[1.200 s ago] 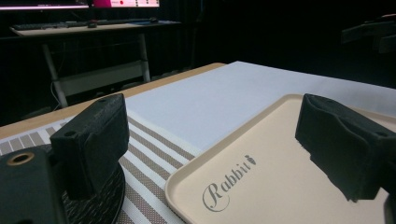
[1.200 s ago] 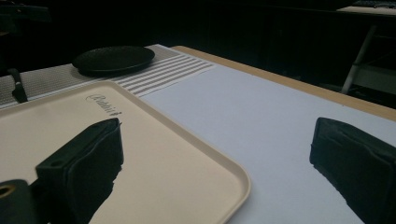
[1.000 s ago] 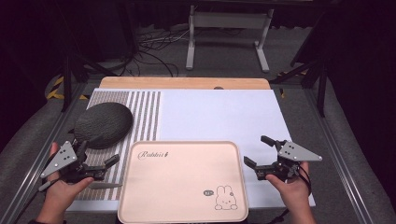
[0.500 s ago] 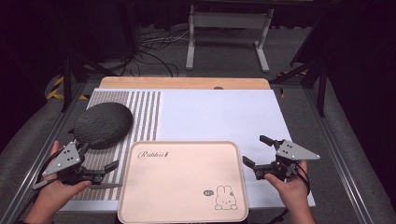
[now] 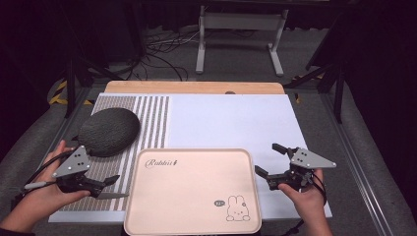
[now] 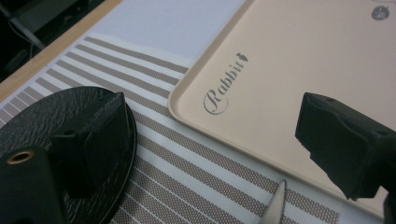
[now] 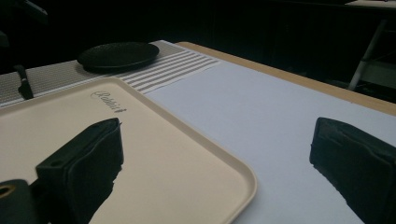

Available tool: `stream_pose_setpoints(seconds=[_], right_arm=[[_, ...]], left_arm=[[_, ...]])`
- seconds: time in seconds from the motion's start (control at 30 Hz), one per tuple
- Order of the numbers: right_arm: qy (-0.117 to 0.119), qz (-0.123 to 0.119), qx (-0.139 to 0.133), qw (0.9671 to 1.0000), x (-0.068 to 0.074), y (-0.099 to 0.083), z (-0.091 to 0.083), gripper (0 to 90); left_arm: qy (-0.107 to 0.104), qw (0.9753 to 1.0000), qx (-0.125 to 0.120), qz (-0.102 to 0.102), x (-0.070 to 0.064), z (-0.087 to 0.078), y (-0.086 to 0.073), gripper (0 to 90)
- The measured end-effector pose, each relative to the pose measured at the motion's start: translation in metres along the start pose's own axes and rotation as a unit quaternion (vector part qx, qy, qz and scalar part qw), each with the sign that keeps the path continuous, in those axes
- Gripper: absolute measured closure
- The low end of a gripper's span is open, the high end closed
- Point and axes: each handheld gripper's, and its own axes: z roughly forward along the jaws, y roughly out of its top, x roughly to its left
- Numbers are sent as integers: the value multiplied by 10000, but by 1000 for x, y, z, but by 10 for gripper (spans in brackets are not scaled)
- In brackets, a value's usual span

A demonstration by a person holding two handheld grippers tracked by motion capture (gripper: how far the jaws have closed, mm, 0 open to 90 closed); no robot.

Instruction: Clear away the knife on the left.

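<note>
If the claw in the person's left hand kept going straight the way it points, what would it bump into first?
Probably the near left edge of the pink tray: the left claw points right, toward it, jaws open. A knife lies just beneath, so depth is uncertain.

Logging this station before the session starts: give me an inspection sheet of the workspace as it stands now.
Surface: white mat with a striped panel at its left, on a wooden table.
Job's things: beige tray printed "Rabbit", nothing on it; dark round plate on the stripes; knife lying left of the tray.
Clutter: nothing seen.
Grippers: left gripper open, beside the knife; right gripper open, at the tray's right edge. Neither holds anything.
Cables: black cables on the floor beyond the table.
Surroundings: metal stand, dark room.
</note>
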Motion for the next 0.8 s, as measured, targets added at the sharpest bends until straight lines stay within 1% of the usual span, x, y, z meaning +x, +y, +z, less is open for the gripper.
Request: stream_pose_setpoints(seconds=[0.03, 0.13, 0.23, 0.27, 0.3, 0.33, 0.43, 0.47, 0.53, 0.57, 0.63, 0.73, 0.8], right_arm=[[0, 0, 0, 10000, 0, 0, 0, 35], [13, -13, 13, 10000, 1, 0, 0, 36], [19, -11, 29, 10000, 1, -1, 1, 35], [19, -11, 29, 10000, 1, -1, 1, 35], [22, -16, 29, 10000, 1, -1, 1, 35], [24, -20, 33, 10000, 1, -1, 1, 35], [31, -44, 48, 10000, 1, -1, 1, 35], [33, -49, 52, 10000, 1, -1, 1, 34], [45, -58, 50, 10000, 2, -1, 2, 35], [52, -63, 55, 10000, 2, -1, 2, 35], [63, -72, 67, 9999, 3, -1, 3, 35], [74, -76, 84, 9999, 3, -1, 3, 34], [80, -87, 89, 9999, 3, -1, 3, 34]], left_arm=[[0, 10000, 0, 0, 0, 0, 0, 108], [-67, 9996, 229, 126, 0, -1, 4, 109], [-62, 9984, 481, 279, 0, -4, 8, 109], [-62, 9984, 481, 279, 0, -4, 8, 109], [-82, 9979, 561, 326, 0, -4, 9, 109], [-109, 9969, 681, 382, 0, -5, 10, 109], [-145, 9944, 917, 510, 0, -4, 10, 106], [-160, 9927, 1046, 575, 0, -4, 10, 107], [-202, 9906, 1193, 644, 0, -3, 10, 110], [-224, 9891, 1284, 684, 0, -3, 10, 110], [-259, 9877, 1357, 727, 0, -3, 10, 110], [-287, 9849, 1512, 788, 1, -2, 10, 110], [-305, 9809, 1720, 852, 2, -1, 8, 110]])
